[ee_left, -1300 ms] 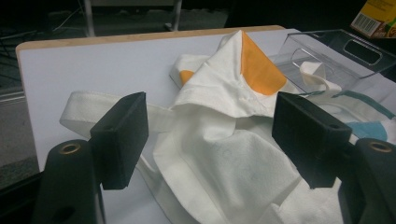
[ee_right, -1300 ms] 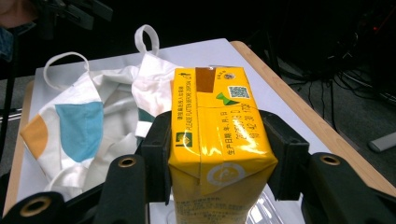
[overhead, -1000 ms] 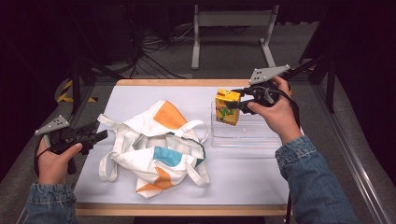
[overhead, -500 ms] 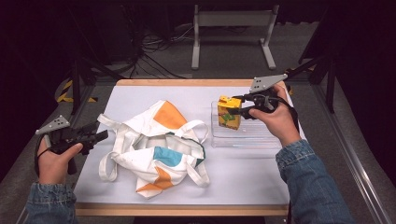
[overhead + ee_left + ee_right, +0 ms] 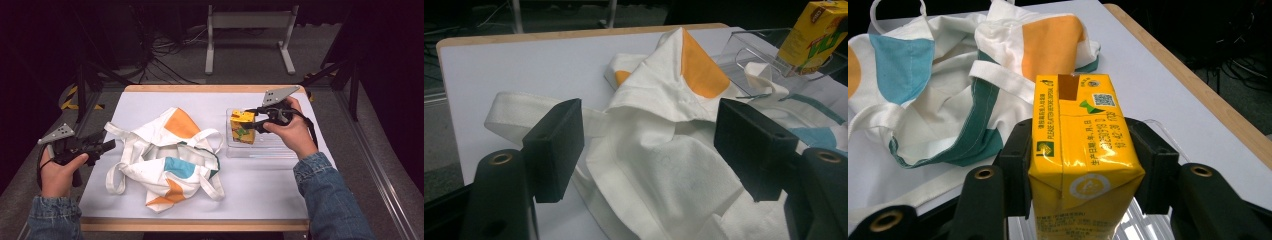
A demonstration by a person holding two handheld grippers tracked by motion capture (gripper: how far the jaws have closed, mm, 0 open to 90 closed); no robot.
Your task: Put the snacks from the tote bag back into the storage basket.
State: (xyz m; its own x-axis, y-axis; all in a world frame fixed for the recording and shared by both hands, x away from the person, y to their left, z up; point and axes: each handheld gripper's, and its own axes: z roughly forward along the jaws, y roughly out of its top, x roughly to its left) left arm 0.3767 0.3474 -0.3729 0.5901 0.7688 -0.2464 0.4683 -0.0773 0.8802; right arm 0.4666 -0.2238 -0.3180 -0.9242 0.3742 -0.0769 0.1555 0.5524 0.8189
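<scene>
Carton (image 5: 242, 127), yellow with green print, stands upright in the clear plastic tray (image 5: 260, 149) on the right half of the table (image 5: 150, 100), at the tray's left end. The right gripper (image 5: 252, 117) reaches it from the right side, and in the right gripper view its black pads (image 5: 1017, 165) press flat against the two side walls of the carton (image 5: 1080, 160), so the jaws are closed on it about halfway down its height. Whether the carton's base touches the tray floor cannot be told.

The tray's left wall lies just beside a handle of the tote bag (image 5: 170, 155), a crumpled white cloth bag with orange and teal patches spread over the middle of the table. To the right of the tray a narrow strip of bare white surface runs to the table's right edge; behind it, a wider bare band reaches the wooden far edge. In front of the tray the surface is open to the near edge.

The left gripper (image 5: 102, 146) hovers at the table's left edge, jaws apart and holding nothing. In the left gripper view its pads (image 5: 555, 145) stand on either side of the bag's folded cloth (image 5: 664, 150) without touching it.
</scene>
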